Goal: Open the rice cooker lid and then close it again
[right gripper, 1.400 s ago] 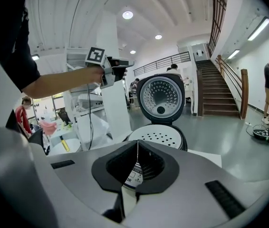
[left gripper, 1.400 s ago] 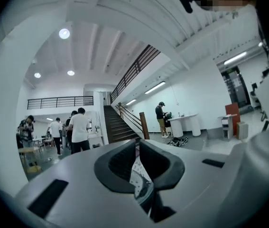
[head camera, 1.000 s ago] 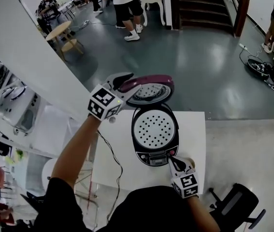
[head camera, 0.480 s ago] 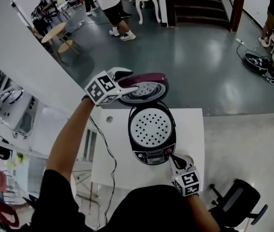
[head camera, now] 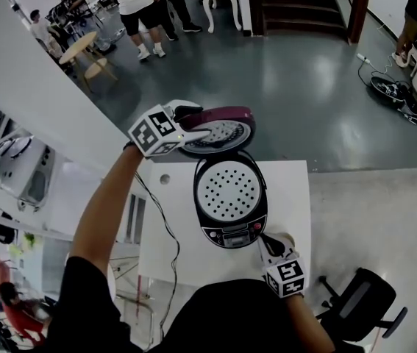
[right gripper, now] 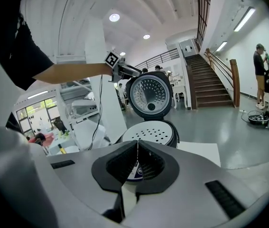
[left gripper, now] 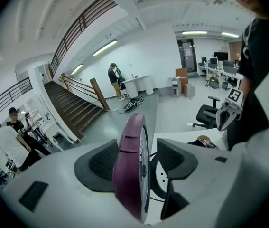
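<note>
**Rice cooker with lid raised: head view and both gripper views.** The rice cooker [head camera: 230,201] is sitting on the white table [head camera: 296,219], toward the table's far edge, and its control panel [head camera: 235,235] is facing you. The maroon lid [head camera: 221,131] is standing open, tipped up at the far side of the pot, with its metal inner face turned toward you. A white perforated tray [head camera: 229,188] is lying level across the mouth of the pot.

**Left side.** You are holding the left gripper [left gripper: 138,159] at the left rim of the lid. Its jaws have just been opening and are now spread wide. The lid's rim is running edge-on between them. The pad [left gripper: 171,156] on the inner-face side is standing clear of the metal, so the jaws are not squeezing the lid.

**Right side.** You are holding the right gripper [right gripper: 136,163] low at the cooker's front. Its jaws are pressed together with nothing between them. Its tip is lying at the right end of the control panel, but whether it is touching the panel cannot be told.

**Surroundings.** A dark cable [head camera: 165,230] is running down over the left part of the table. A black office chair [head camera: 359,311] is standing near the table's near right corner. Beyond the table, a staircase [head camera: 296,2] is rising from the grey floor, and several people [head camera: 138,6] are standing well apart from you.
</note>
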Tool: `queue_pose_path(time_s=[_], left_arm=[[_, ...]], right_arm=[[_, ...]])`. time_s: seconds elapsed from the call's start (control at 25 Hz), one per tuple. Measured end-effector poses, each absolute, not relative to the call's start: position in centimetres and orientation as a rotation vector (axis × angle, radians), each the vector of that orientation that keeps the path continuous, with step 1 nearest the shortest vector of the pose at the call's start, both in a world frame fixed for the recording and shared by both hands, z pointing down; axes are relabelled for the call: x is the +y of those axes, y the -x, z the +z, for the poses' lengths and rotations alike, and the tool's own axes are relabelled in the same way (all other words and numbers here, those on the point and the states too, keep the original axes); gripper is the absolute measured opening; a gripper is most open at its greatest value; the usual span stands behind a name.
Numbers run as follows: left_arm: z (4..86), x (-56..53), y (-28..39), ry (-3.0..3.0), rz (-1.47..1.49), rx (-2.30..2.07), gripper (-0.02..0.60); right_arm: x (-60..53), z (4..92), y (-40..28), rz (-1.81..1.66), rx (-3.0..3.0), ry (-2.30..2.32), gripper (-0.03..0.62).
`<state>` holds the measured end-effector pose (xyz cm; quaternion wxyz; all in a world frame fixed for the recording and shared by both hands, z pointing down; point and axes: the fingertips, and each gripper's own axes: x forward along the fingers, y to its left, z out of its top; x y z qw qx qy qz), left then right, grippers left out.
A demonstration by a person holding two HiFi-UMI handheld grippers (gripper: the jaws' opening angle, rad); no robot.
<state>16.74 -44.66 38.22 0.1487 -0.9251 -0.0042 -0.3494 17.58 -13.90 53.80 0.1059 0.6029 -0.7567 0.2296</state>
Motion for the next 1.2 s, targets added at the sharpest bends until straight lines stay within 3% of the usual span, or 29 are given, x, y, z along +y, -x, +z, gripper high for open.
queue_pose_path(time_s=[0.32,1.2], left_arm=[[39.2,-45.0,-16.6,2.603,-1.091,-0.056,0.267],[39.7,-35.8,-14.7,2.753,-0.931,-0.162,0.267]], right_arm=[[-13.9,53.7,-18.1,0.696,-2.214,-1.803,0.001],[-13.3,53.4,-15.2,0.659,-2.287,-1.685,0.002]])
